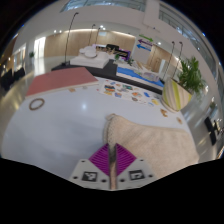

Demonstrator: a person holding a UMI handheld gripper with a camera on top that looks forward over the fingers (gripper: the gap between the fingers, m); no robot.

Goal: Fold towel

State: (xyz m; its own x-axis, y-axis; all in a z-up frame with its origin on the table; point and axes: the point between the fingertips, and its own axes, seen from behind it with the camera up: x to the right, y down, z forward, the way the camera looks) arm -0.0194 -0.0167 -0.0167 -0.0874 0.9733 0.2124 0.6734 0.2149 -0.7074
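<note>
A beige towel [145, 140] lies on the white table [60, 125], spread ahead of my fingers and to their right. My gripper [113, 162] is shut on the towel: a thin fold of its near edge runs down between the two purple pads [101, 160], which press against it from both sides. The rest of the towel trails away from the fingers over the table top.
A dark ring [37, 103] lies on the table to the left. Small objects [120, 90] and a striped cloth [176, 95] sit at the table's far side. A red mat [62, 78] lies far left. A plant [188, 72] stands behind on the right.
</note>
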